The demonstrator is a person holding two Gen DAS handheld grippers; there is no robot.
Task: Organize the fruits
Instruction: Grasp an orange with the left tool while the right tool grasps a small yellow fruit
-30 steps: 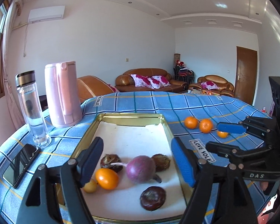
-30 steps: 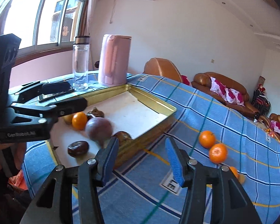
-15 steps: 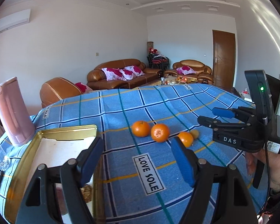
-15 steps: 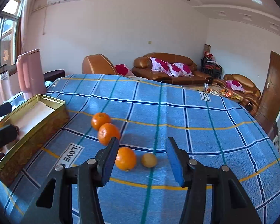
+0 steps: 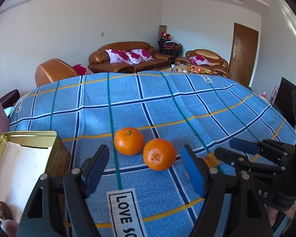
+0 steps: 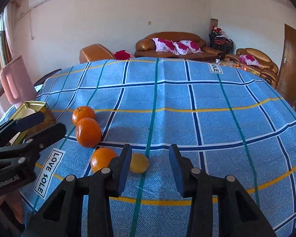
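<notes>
Two oranges lie on the blue checked tablecloth: a far one (image 5: 129, 141) (image 6: 83, 114) and a near one (image 5: 159, 154) (image 6: 88, 132). A third orange (image 6: 102, 159) and a small yellow fruit (image 6: 139, 163) lie beside them. My left gripper (image 5: 145, 169) is open and empty, with the near orange just beyond its fingertips. My right gripper (image 6: 150, 167) is open and empty, with the yellow fruit at its left finger. The gold tray (image 5: 27, 136) (image 6: 32, 106) stands to the left; a dark fruit (image 5: 2, 213) shows in its near corner.
A pink kettle (image 6: 15, 83) stands beyond the tray. The right gripper shows at the right of the left wrist view (image 5: 244, 153), and the left gripper at the left of the right wrist view (image 6: 37, 126). The table edge curves away behind; sofas stand beyond it.
Both grippers swung right from the tray and moved closer to the loose oranges. The tray has slid to the left edge of both views. Both jaws stay open.
</notes>
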